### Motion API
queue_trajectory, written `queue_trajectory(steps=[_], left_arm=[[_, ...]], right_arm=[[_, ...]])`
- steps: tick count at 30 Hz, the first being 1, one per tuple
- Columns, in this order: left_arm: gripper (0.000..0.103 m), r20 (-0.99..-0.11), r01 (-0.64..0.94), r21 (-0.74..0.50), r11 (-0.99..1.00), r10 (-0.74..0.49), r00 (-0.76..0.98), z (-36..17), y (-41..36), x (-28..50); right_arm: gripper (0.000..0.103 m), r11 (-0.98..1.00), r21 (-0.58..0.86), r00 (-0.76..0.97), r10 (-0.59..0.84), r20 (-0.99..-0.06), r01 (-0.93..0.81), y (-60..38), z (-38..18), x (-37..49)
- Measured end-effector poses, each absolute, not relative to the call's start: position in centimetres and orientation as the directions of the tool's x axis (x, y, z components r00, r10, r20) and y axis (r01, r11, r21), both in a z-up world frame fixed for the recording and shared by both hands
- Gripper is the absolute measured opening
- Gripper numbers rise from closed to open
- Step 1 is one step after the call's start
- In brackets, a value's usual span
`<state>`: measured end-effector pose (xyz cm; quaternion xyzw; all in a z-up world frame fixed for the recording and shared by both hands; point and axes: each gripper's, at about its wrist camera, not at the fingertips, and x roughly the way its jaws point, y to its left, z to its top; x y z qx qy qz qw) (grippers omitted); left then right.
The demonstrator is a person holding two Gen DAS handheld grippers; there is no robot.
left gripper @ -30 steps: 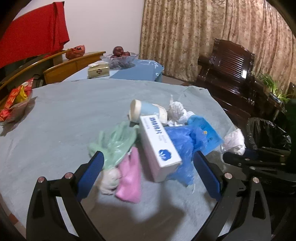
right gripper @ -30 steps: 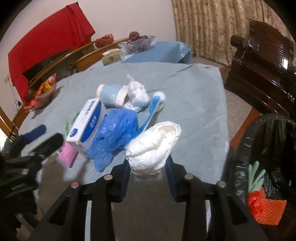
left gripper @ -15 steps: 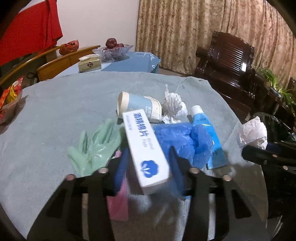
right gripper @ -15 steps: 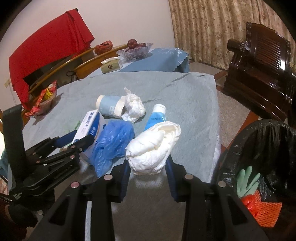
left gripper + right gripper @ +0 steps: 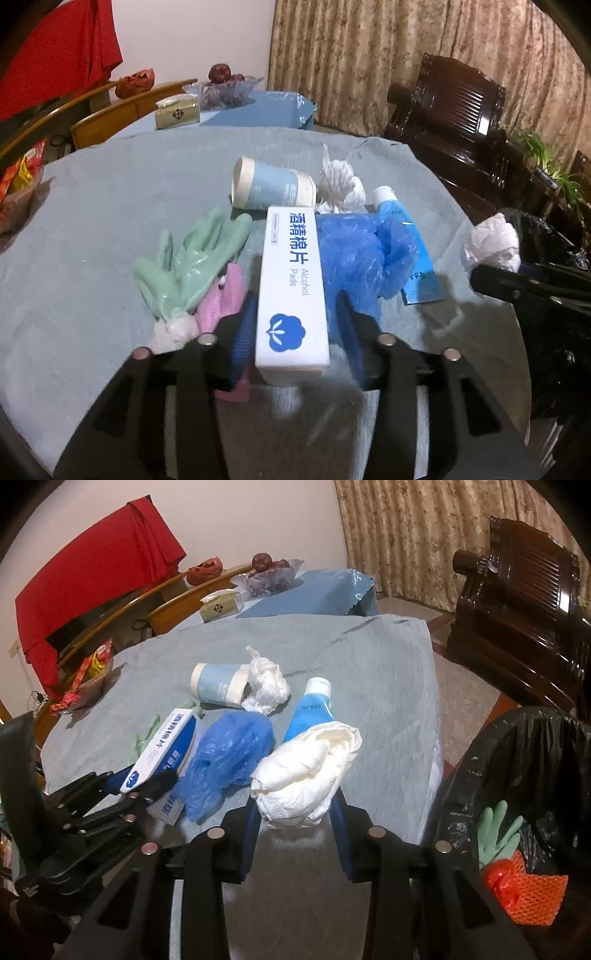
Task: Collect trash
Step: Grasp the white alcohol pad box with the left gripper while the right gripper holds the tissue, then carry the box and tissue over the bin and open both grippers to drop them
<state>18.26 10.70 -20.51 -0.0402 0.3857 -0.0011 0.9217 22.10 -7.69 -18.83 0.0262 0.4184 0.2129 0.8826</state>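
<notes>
My left gripper (image 5: 295,325) is shut on a white alcohol pads box (image 5: 291,291), lifted off the grey tablecloth (image 5: 110,192); the box also shows in the right wrist view (image 5: 162,749). My right gripper (image 5: 295,808) is shut on a crumpled white wad (image 5: 306,775), held near the table's right edge beside the black-lined trash bin (image 5: 535,738). On the table lie a blue plastic bag (image 5: 362,254), a blue tube (image 5: 406,240), a tipped paper cup (image 5: 269,184), a white crumpled bag (image 5: 340,184), a green glove (image 5: 188,262) and a pink item (image 5: 221,306).
The bin holds a green glove (image 5: 495,830) and orange netting (image 5: 528,893). A snack bowl (image 5: 18,184) sits at the table's left. A tissue box (image 5: 177,114) and fruit bowl (image 5: 221,88) stand on the far table. A dark wooden chair (image 5: 443,122) stands right.
My left gripper closed on the alcohol pads box and lifted it. My right gripper carried the white wad rightward, closer to the bin.
</notes>
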Motion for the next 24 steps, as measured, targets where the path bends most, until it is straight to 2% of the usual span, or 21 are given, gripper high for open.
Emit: queue_trajectory(steps=[1, 3, 14, 24], left_arm=[[0.042, -0.714, -0.029, -0.074, 0.997, -0.032, 0.7, -20.7, 10.7, 18.4], [0.03, -0.713, -0.029, -0.067, 0.997, -0.028, 0.7, -20.7, 10.6, 18.5], [0.029, -0.618, -0.032, -0.058, 0.998, -0.01, 0.786, -14.5, 10.3, 14.8], [0.029, -0.55, 0.083, -0.066, 0.994, -0.106, 0.828, -9.7, 5.6, 13.8]], right_arm=[[0.036, 0.908, 0.227, 0.559, 0.398, -0.727, -0.352, -7.8, -18.9, 22.1], [0.036, 0.908, 0.228, 0.562, 0.399, -0.724, -0.352, -7.9, -18.6, 21.9], [0.036, 0.905, 0.225, 0.633, 0.415, -0.653, -0.361, -9.6, -14.4, 19.7], [0.036, 0.925, 0.216, 0.72, 0.378, -0.582, -0.311, -14.0, -10.0, 16.9]])
